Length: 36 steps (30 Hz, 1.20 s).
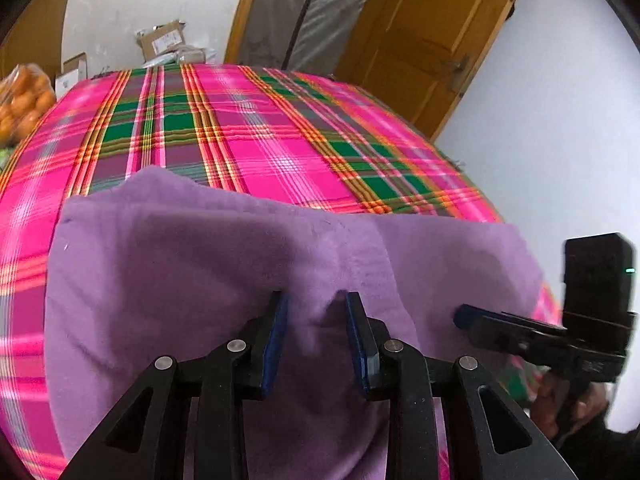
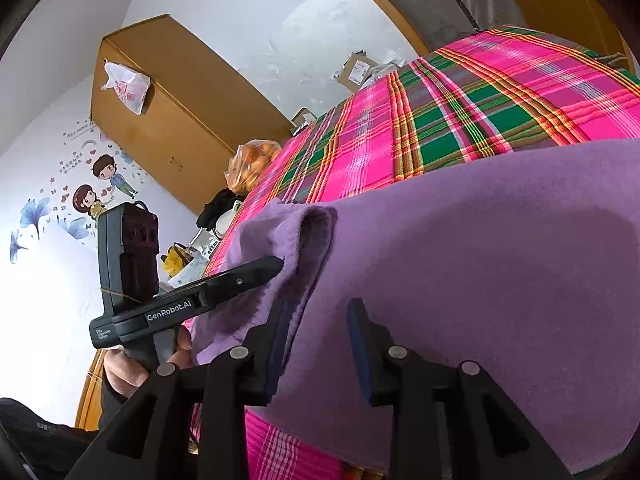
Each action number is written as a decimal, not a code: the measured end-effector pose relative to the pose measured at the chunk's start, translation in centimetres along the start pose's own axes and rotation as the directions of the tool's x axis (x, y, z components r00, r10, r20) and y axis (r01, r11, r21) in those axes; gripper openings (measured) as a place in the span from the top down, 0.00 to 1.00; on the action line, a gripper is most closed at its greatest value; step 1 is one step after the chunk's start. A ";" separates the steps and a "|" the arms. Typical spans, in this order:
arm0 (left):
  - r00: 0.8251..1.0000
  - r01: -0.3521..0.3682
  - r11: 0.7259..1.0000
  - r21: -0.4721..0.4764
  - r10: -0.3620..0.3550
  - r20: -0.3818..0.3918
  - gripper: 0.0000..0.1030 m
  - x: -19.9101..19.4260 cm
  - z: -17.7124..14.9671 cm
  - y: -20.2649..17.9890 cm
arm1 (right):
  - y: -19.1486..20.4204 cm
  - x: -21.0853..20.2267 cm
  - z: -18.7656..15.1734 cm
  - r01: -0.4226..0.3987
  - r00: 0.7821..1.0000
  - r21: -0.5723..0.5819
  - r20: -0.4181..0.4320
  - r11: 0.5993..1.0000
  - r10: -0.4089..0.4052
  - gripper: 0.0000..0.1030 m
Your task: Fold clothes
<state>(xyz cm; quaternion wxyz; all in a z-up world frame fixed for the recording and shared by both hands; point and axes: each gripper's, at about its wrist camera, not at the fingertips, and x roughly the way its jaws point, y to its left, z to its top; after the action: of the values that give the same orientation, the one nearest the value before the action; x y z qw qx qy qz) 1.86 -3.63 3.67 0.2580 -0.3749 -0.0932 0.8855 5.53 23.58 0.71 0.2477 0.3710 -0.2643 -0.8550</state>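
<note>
A: Showing, in both wrist views, a purple fleece garment (image 1: 240, 264) on a bed spread with a pink-and-green plaid blanket (image 1: 248, 128). Where does the garment lie relative to the fingers?

B: Directly ahead of and beneath both grippers, at the near edge of the bed, draping over that edge. Its long axis runs left to right, across the line of the fingers. The far hem lies toward the middle of the blanket.

A: State of the left gripper (image 1: 316, 308)?

B: Jaws parted, a raised pucker of fleece standing between the blue pads; the pads are not pressed together. Whether they touch the cloth cannot be told.

A: And the right gripper (image 2: 320, 312)?

B: Jaws likewise apart over the cloth, grasping nothing. In the left view its tip (image 1: 464, 316) meets the garment's right part; in the right view the left gripper's tip (image 2: 272, 266) sits at a rolled edge on the left end.

A: Which hand is nearer?

B: Neither clearly; one stands at each end of the near edge. The garment looks doubled already, so this fits either a fold just laid or a grasp about to close.
</note>
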 end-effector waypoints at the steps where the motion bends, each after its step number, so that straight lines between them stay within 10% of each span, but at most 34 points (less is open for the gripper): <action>1: 1.000 0.000 1.000 -0.005 0.000 0.003 0.70 -0.3 -0.2 0.2 | 0.1 0.0 0.1 0.000 1.000 -0.004 0.000 1.000 0.000 0.69; 15: 0.989 -0.137 0.981 -0.140 0.144 0.039 0.70 -5.0 -5.1 6.6 | 5.0 4.1 1.3 -0.092 0.994 -0.124 -0.067 0.988 0.085 0.66; 25: 0.993 -0.098 0.980 -0.170 0.109 0.053 0.70 -5.2 -6.5 7.2 | 4.7 4.5 1.3 0.089 0.989 -0.165 -0.106 0.982 -0.107 0.73; 36: 0.994 -0.056 0.976 -0.212 0.075 0.082 0.71 -4.7 -6.5 7.8 | 13.8 11.1 7.1 0.056 0.983 -0.414 -0.137 0.909 -0.123 0.68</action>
<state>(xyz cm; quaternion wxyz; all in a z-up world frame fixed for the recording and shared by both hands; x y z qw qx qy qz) 6.21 -12.98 -0.76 0.1836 -0.3628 -0.1849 0.8947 -3.47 8.39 8.05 0.3004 0.3902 -0.0420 -0.8693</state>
